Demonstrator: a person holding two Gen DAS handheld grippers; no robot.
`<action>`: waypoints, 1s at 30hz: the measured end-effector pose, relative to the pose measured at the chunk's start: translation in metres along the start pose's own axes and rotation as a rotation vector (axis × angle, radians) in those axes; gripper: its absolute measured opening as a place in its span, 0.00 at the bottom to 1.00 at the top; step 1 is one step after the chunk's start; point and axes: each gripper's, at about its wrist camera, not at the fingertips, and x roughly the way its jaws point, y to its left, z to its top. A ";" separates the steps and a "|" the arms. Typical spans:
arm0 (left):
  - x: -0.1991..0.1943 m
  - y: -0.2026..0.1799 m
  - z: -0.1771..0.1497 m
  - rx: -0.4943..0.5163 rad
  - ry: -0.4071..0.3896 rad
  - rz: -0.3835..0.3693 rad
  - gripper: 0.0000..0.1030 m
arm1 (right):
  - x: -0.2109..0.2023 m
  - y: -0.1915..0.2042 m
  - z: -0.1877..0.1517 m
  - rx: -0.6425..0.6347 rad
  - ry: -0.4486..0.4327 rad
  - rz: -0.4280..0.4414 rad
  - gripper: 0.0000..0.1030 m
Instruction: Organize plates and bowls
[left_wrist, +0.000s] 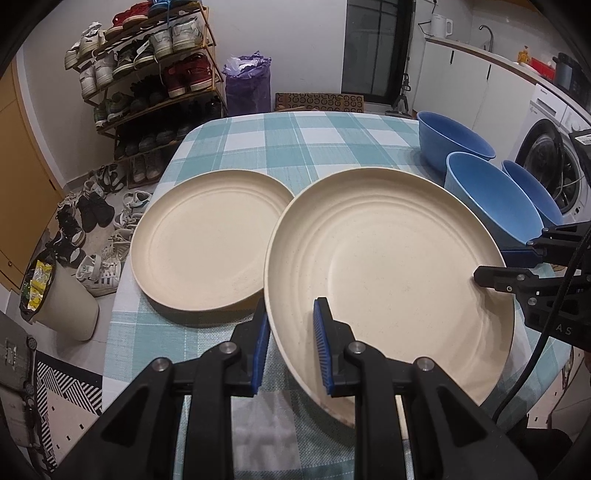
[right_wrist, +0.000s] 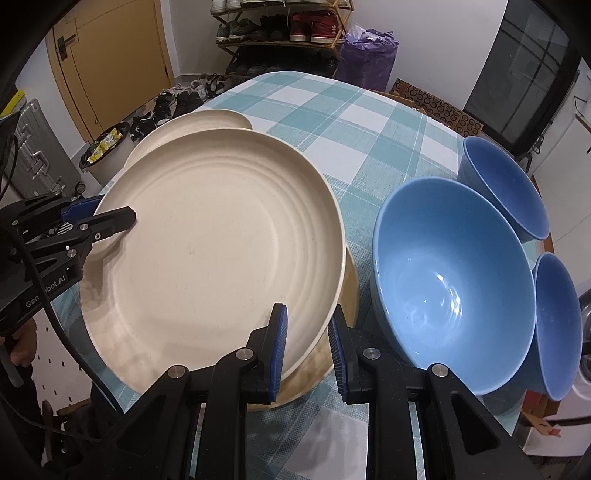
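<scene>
Both grippers hold one cream plate, tilted a little above the checked tablecloth. My left gripper is shut on its near-left rim. My right gripper is shut on the opposite rim; in the left wrist view the right gripper reaches in from the right. The held plate hangs over a second cream plate whose edge shows beneath it. Another cream plate lies flat to the left. Three blue bowls stand on the right.
The table's left edge drops to a floor with a bin, loose shoes and a shoe rack. A washing machine stands past the bowls. Bare cloth lies at the far side of the table.
</scene>
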 end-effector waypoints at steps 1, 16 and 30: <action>0.001 0.000 0.000 -0.001 0.000 -0.003 0.20 | 0.001 0.000 -0.001 0.001 0.001 -0.002 0.22; 0.024 -0.005 -0.005 0.007 0.019 -0.019 0.20 | 0.016 -0.003 -0.008 0.012 0.018 -0.061 0.22; 0.037 -0.007 -0.012 0.004 0.025 -0.037 0.20 | 0.024 0.000 -0.014 -0.001 0.026 -0.115 0.22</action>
